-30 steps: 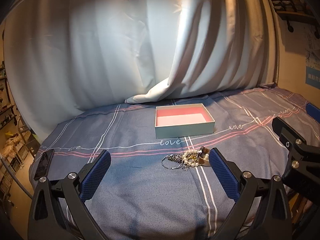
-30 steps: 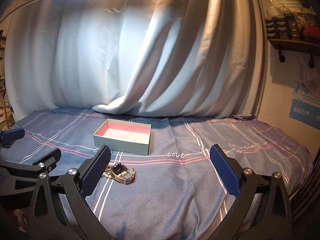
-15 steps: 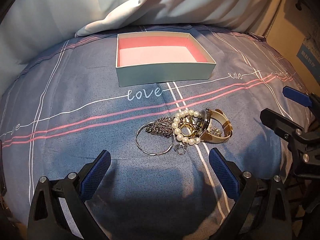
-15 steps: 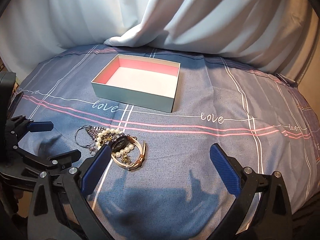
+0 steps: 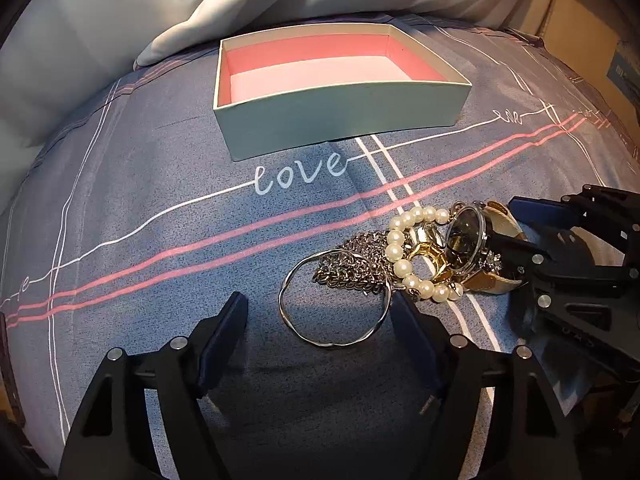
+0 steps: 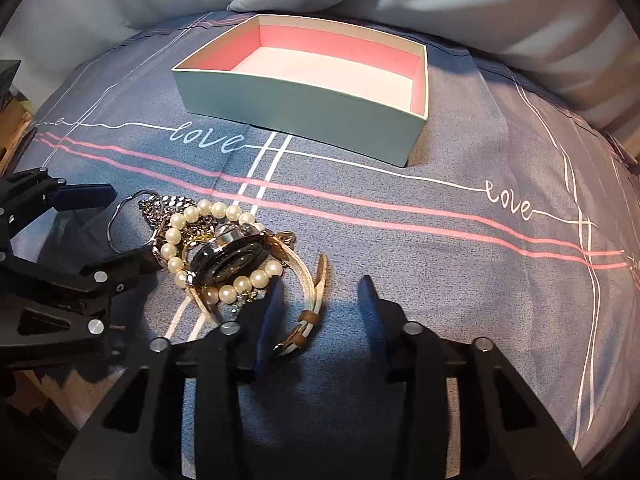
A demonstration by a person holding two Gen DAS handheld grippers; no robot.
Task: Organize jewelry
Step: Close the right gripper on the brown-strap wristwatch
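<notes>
Both grippers have dropped in closer — left gripper [image 5: 318, 320] spread wide around the silver bangle [image 5: 335, 300], right gripper [image 6: 320, 300] parted over the watch [image 6: 236, 260] strap, gripping nothing; box [image 6: 304, 108] sits beyond.

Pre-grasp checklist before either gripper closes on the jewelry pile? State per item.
1. Left gripper open: ok.
2. Left aligned with thin silver bangle: ok, the bangle lies between its fingers.
3. Right gripper open: ok.
4. Right aligned with cream-strapped wristwatch: not ok, only the strap loop sits between its fingers; the dial lies left of them.
5. Pieces separable: not ok, white pearl bracelet and silver chain overlap the watch and bangle.
6. Open pale-green box with pink lining ready: ok, nothing in it.
</notes>
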